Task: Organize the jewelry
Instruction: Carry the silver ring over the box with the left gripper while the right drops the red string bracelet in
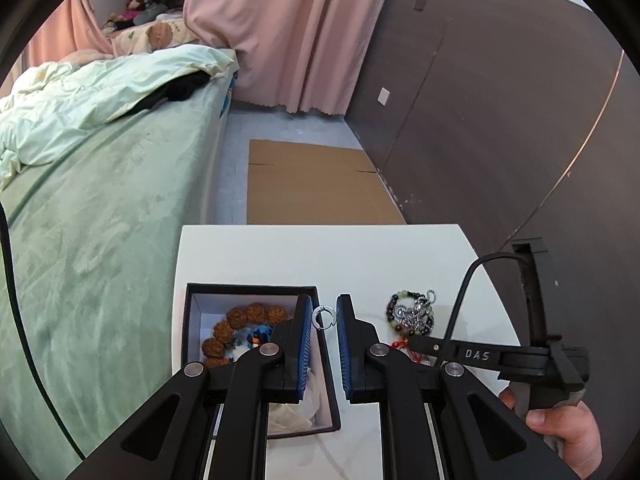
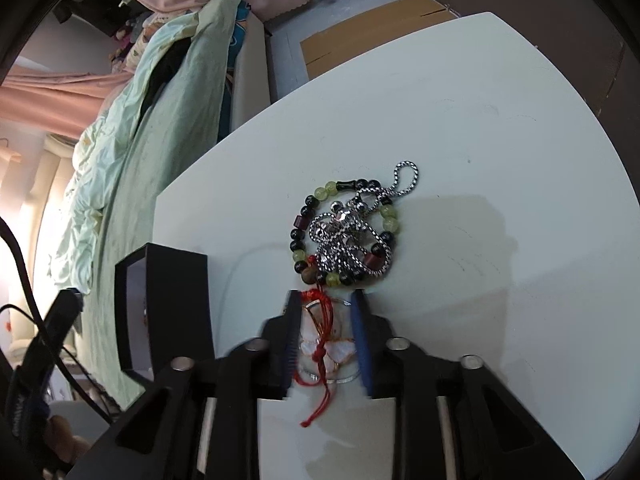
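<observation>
A black jewelry box [image 1: 192,320] sits on the white table [image 1: 360,256] and holds a brown bead bracelet [image 1: 248,318] and other pieces. My left gripper [image 1: 324,316] is open above the box's right wall, with a small silver ring [image 1: 323,317] seen between its fingertips. A green-and-black bead bracelet [image 2: 344,232] tangled with a silver chain [image 2: 352,236] lies on the table. My right gripper [image 2: 326,300] is open just short of them, its fingers on either side of a red-corded white pendant [image 2: 326,344]. The box also shows in the right wrist view [image 2: 168,304].
A bed with a green cover [image 1: 100,220] runs along the table's left. Flat cardboard [image 1: 316,184] lies on the floor beyond the table. A dark wall panel [image 1: 500,120] stands at the right. Pink curtains [image 1: 288,28] hang behind.
</observation>
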`<action>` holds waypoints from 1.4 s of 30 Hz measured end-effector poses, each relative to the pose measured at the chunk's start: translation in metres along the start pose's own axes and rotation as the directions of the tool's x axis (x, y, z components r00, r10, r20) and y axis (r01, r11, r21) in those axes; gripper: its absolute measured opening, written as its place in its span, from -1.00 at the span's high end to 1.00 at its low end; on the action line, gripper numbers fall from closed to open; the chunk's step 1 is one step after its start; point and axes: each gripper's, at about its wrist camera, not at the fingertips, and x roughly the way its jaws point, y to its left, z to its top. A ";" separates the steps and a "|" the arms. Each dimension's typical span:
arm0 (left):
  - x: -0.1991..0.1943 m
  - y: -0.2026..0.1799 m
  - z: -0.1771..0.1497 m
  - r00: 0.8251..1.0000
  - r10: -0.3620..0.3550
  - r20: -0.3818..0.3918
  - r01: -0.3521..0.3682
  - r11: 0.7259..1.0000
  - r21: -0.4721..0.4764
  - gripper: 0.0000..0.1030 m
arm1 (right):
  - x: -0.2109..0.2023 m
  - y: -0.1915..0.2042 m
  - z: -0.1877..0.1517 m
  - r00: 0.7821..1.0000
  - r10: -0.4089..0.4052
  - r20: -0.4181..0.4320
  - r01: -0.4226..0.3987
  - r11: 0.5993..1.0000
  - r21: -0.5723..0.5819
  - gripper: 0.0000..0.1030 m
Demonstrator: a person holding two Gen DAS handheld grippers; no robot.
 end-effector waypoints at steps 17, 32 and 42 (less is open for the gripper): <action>-0.016 0.038 0.015 0.998 0.036 0.049 -0.032 0.995 -0.090 0.74 | -0.061 0.052 -0.002 0.941 0.282 0.189 -0.263 0.957 -0.121 0.87; -0.026 0.066 0.023 0.996 0.058 0.074 -0.046 0.986 -0.159 0.74 | -0.039 0.109 -0.015 0.839 0.540 0.071 -0.516 0.830 -0.211 0.87; -0.017 0.056 0.016 1.000 0.029 0.011 -0.027 0.991 -0.129 0.74 | -0.024 0.084 -0.014 0.924 0.374 0.074 -0.365 0.924 -0.113 0.03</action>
